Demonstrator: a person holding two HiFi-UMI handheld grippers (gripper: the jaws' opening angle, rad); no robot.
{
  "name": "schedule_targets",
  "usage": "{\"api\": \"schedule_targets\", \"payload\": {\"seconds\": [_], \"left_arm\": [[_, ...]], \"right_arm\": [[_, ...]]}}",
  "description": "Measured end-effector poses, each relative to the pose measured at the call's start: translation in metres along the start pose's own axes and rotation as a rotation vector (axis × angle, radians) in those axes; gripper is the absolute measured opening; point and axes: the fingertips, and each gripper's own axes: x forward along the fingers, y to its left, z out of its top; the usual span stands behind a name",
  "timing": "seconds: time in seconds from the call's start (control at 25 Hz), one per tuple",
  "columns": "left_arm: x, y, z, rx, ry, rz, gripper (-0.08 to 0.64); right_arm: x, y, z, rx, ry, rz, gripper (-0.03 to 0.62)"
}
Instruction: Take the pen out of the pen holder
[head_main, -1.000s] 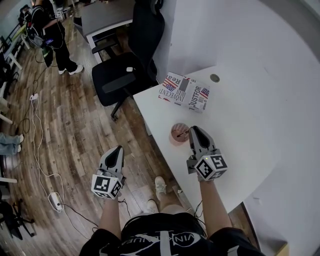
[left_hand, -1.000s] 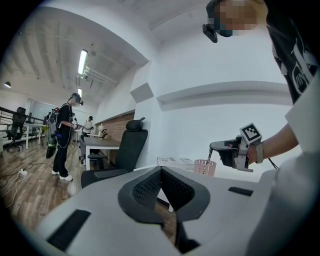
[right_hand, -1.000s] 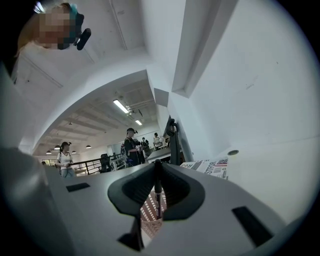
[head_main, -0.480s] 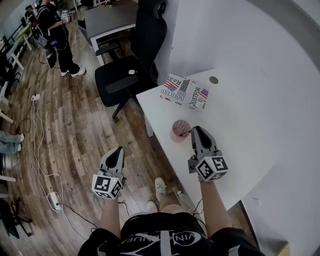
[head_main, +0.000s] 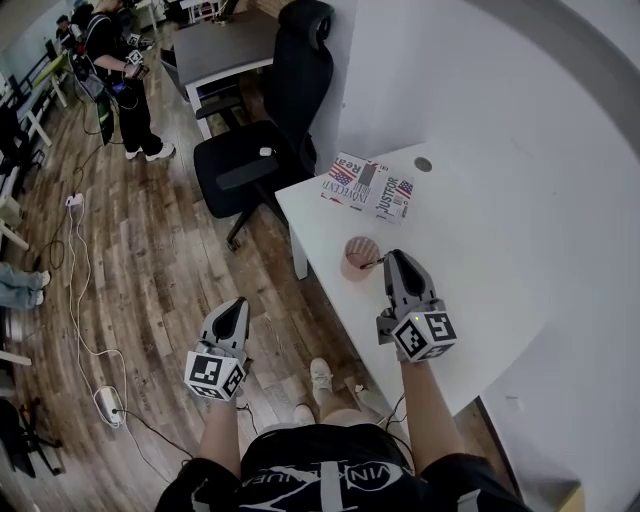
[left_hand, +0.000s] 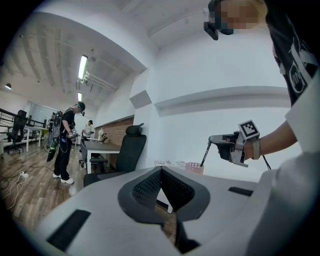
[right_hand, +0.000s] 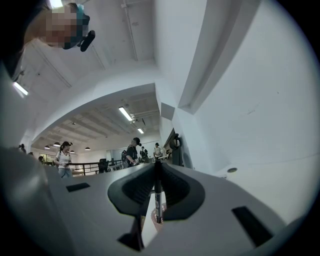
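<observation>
A pink mesh pen holder (head_main: 355, 258) stands near the left edge of the white table (head_main: 480, 270). Just right of it, my right gripper (head_main: 392, 257) points level and is shut on the top of a black pen (head_main: 371, 265). The left gripper view shows the pen (left_hand: 204, 153) hanging slanted from the right gripper (left_hand: 212, 139), its lower end about level with the rim of the holder (left_hand: 194, 168). In the right gripper view the pen (right_hand: 158, 200) runs down between the pads. My left gripper (head_main: 232, 305) hovers over the wooden floor, left of the table, jaws together and empty.
A box printed like a newspaper (head_main: 370, 185) lies at the table's far corner, beside a round grommet (head_main: 423, 164). A black office chair (head_main: 260, 150) and a grey desk (head_main: 215, 45) stand beyond. A person (head_main: 120, 75) stands far left; cables (head_main: 75, 290) trail on the floor.
My right gripper has risen, with the pen coming up out of the holder. The left gripper has drifted a little.
</observation>
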Motion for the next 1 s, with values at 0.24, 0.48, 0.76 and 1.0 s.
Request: {"api": "schedule_targets", "payload": {"seconds": [0.24, 0.48, 0.76, 1.0], "left_arm": [[-0.014, -0.006, 0.002, 0.005, -0.007, -0.003, 0.014], [-0.023, -0.006, 0.006, 0.007, -0.017, 0.001, 0.014], [-0.028, -0.004, 0.010, 0.002, -0.028, 0.005, 0.014], [-0.031, -0.006, 0.013, 0.001, -0.035, 0.005, 0.014]], "right_arm": [[-0.009, 0.009, 0.013, -0.013, -0.037, 0.004, 0.052], [-0.020, 0.016, 0.013, -0.018, -0.036, 0.003, 0.052], [-0.035, 0.014, 0.010, -0.033, -0.015, -0.022, 0.052], [-0.050, 0.009, 0.003, -0.046, 0.027, -0.049, 0.052]]}}
